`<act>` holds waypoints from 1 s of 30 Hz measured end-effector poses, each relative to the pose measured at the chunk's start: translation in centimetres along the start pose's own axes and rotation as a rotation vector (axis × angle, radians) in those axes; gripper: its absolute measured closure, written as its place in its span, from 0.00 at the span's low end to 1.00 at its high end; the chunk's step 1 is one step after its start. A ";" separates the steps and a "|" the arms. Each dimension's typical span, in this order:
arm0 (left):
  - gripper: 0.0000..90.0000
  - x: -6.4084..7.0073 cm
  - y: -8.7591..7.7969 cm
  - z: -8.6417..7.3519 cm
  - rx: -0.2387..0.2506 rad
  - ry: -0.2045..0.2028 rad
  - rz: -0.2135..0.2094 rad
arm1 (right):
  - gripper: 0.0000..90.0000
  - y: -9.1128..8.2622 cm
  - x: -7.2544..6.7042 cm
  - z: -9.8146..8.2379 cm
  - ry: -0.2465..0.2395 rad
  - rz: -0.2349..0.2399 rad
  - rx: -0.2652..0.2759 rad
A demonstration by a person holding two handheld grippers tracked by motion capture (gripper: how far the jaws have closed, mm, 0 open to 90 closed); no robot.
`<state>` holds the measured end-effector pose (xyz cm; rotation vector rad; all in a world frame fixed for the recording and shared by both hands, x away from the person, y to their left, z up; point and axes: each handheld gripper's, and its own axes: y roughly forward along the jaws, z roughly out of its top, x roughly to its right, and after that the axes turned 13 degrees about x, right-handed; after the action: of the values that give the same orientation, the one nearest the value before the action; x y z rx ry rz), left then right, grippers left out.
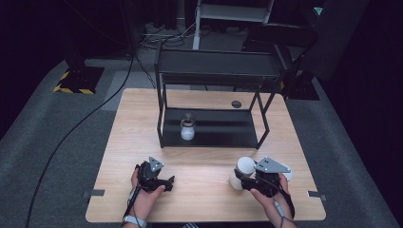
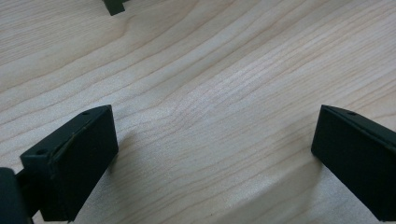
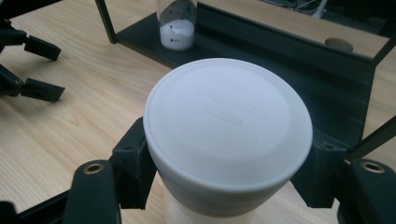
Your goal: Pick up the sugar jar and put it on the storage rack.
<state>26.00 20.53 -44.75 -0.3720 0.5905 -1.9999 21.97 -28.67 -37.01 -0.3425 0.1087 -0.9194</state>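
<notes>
- Dark room around a pale wooden table (image 1: 204,190) with a black two-level rack (image 1: 211,118) at its far half; a small glass bottle (image 1: 187,129) stands on the rack's lower shelf
- right gripper (image 3: 224,172) has its jaws clamped on a white jar (image 3: 227,128), just under the lid; the jar stands upright at the near right of the table, long axis vertical, lid facing up
- rack lies straight ahead of the jar, its lower shelf free beside the bottle
- left gripper (image 2: 212,149) hovers with jaws spread over bare wood, holding nothing, well apart from the jar
</notes>
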 end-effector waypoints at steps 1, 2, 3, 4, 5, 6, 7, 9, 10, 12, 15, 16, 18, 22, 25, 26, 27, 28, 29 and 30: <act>0.01 0.0 0.0 0.0 0.000 0.000 0.000 | 0.38 -0.1 0.1 0.3 -0.001 0.003 0.006; 0.01 0.0 0.0 0.0 0.000 0.000 0.000 | 0.38 -0.1 0.2 0.6 -0.003 0.007 0.014; 0.01 0.0 0.0 0.0 0.000 0.000 0.000 | 0.38 -0.2 0.2 0.9 -0.006 0.009 0.021; 0.01 0.0 0.0 0.0 0.000 0.000 0.000 | 0.38 -0.2 0.2 1.2 -0.009 0.009 0.026; 0.01 0.0 0.0 0.0 0.000 0.000 0.000 | 0.38 -0.2 0.2 1.5 -0.015 0.008 0.034; 0.01 0.0 0.0 0.0 0.000 0.000 0.000 | 0.38 -0.2 0.2 1.8 -0.020 0.006 0.041; 0.01 0.0 0.0 0.0 0.000 0.000 0.000 | 0.38 -0.2 0.2 2.1 -0.022 0.005 0.048; 0.01 0.0 0.0 0.0 0.000 0.000 0.000 | 0.38 -0.1 0.3 2.7 -0.023 0.003 0.059; 0.01 0.0 0.0 0.0 0.000 0.000 0.000 | 0.38 0.0 0.4 3.1 -0.024 0.003 0.062; 0.01 0.0 0.0 0.0 0.000 0.000 0.000 | 0.37 0.1 0.8 3.6 -0.019 0.006 0.069; 0.01 0.0 0.0 0.0 0.000 0.000 0.000 | 0.38 0.4 1.0 4.5 -0.025 0.007 0.073; 0.01 0.0 0.0 0.0 0.000 0.000 0.000 | 0.38 0.5 1.1 4.8 -0.027 0.006 0.073; 0.01 0.0 0.0 0.0 0.000 0.000 0.000 | 0.38 0.7 1.2 5.4 -0.032 0.005 0.074; 0.01 0.0 0.0 0.0 -0.001 0.000 -0.001 | 0.38 1.1 1.6 6.3 -0.036 0.011 0.086; 0.01 0.0 0.0 0.0 -0.001 0.002 -0.002 | 0.37 1.5 1.8 7.1 -0.045 0.011 0.091; 0.01 0.0 0.0 0.0 -0.001 0.002 -0.002 | 0.38 1.6 1.8 7.3 -0.050 0.009 0.093; 0.01 0.0 0.0 0.0 -0.001 0.002 -0.002 | 0.38 1.8 1.8 7.5 -0.055 0.007 0.095; 0.01 -0.1 0.0 0.0 -0.001 0.001 -0.002 | 0.38 1.9 1.8 7.7 -0.058 0.005 0.098; 0.01 -0.1 0.0 0.0 -0.001 0.002 -0.002 | 0.38 2.0 1.9 7.9 -0.058 0.004 0.101; 0.01 -0.1 0.0 0.0 -0.001 0.002 -0.002 | 0.38 2.2 2.0 8.1 -0.058 0.002 0.102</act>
<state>26.04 20.57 -44.72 -0.3715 0.5931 -2.0019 26.74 -27.05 -29.97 -0.2742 0.0088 -0.9086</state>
